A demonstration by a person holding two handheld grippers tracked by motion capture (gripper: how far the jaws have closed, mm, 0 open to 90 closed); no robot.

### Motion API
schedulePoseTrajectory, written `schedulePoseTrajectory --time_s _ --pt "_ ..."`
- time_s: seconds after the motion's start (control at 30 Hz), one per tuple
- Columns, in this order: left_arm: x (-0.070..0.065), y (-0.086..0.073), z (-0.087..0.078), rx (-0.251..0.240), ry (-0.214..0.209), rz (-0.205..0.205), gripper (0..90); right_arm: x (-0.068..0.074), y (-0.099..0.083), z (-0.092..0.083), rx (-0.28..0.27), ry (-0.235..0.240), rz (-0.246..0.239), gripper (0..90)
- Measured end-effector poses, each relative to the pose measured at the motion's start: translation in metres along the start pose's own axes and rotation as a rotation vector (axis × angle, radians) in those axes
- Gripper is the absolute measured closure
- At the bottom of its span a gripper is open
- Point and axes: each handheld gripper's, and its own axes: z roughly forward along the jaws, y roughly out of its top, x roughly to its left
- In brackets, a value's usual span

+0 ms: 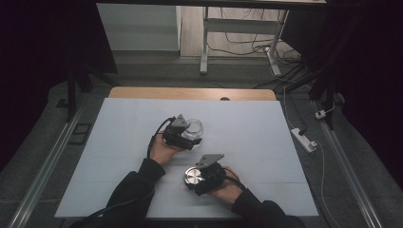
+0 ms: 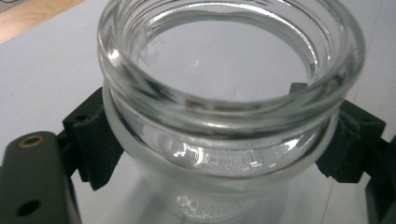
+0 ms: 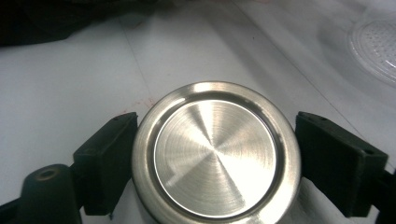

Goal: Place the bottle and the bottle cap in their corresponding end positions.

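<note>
Left tool (image 1: 186, 136) sits near the middle of the white surface (image 1: 256, 137), clamped on a clear glass jar (image 1: 193, 129). In the left gripper view the two black pads press against the neck of the jar (image 2: 224, 140) from either side, just under its thick rim. Jar stands upright on the surface, mouth open, inside looks empty.

Right tool (image 1: 198, 178) is nearer and slightly right of the jar, well apart from it. A round brushed-metal lid (image 1: 193, 176) lies between its jaws. In the right gripper view the lid (image 3: 215, 156) has its flat top facing the camera; the left pad lies against the lid's edge, while a thin gap shows at the right pad, so the jaws stand apart and do not pinch it.

A power strip (image 1: 304, 139) lies on the floor right of the surface.
</note>
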Motion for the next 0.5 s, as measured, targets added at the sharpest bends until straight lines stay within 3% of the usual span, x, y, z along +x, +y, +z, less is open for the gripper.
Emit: schedulePoseTrajectory --time_s 0.1,0.33,0.5 --pt "0.001 0.001 0.0 -0.002 -0.008 -0.022 14.3 -0.001 0.001 -0.001 -0.006 -0.003 0.019 12.0" --pt "0.003 0.002 0.0 0.051 -0.018 -0.074 9.3 -0.001 0.005 -0.007 -0.028 0.006 0.058 7.3" --pt "0.003 0.001 -0.006 0.091 -0.008 -0.065 2.9 -0.002 0.006 -0.01 -0.041 0.013 0.064 5.5"
